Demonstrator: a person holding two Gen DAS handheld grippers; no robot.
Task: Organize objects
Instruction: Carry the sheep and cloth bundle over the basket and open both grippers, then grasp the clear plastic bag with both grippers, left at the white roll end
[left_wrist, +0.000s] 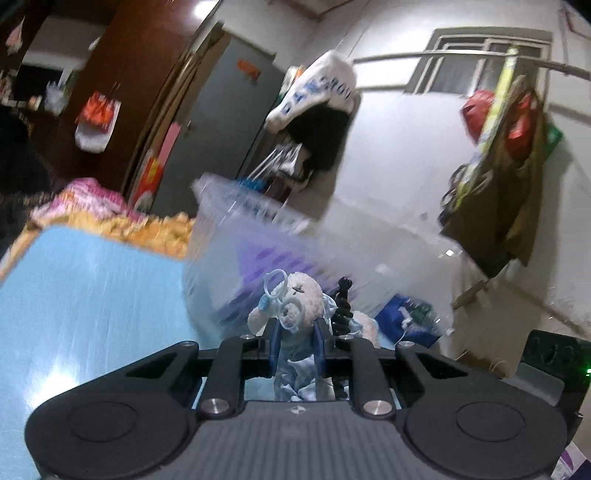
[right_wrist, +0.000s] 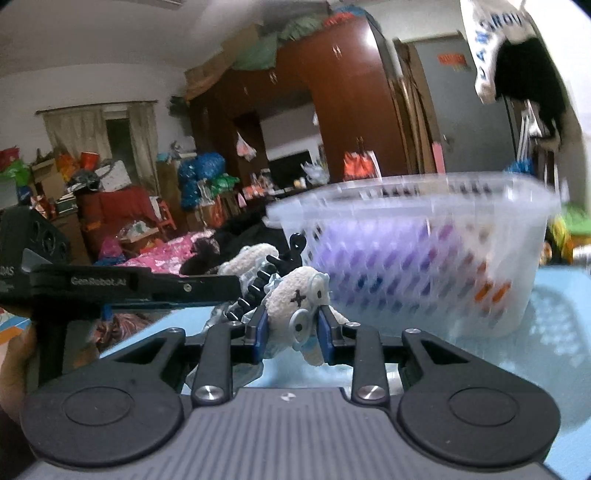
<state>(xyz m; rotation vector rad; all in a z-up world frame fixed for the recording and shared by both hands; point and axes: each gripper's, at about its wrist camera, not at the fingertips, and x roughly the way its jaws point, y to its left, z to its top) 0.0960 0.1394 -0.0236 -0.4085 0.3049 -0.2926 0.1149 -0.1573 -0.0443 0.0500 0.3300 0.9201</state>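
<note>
A white plush toy (left_wrist: 299, 295) in pale blue clothes, with blue rings on its face, hangs just above the light blue table (left_wrist: 92, 295). My left gripper (left_wrist: 296, 332) is shut on its clothed body. In the right wrist view my right gripper (right_wrist: 292, 325) is shut on the plush toy (right_wrist: 295, 295) at its head. The left gripper's black fingers (right_wrist: 166, 286) reach in from the left to the same toy. A black ribbed, coiled piece (right_wrist: 255, 288) sticks up beside the toy. A translucent white basket (right_wrist: 406, 258) with purple items inside stands just behind it, blurred.
The basket (left_wrist: 251, 236) sits by the table's far edge, near a yellow and pink blanket (left_wrist: 110, 214). Clothes hang on a wall rail (left_wrist: 498, 166). A blue bag (left_wrist: 399, 317) lies beyond the toy. Wardrobes (right_wrist: 332, 110) and piled clutter fill the room behind.
</note>
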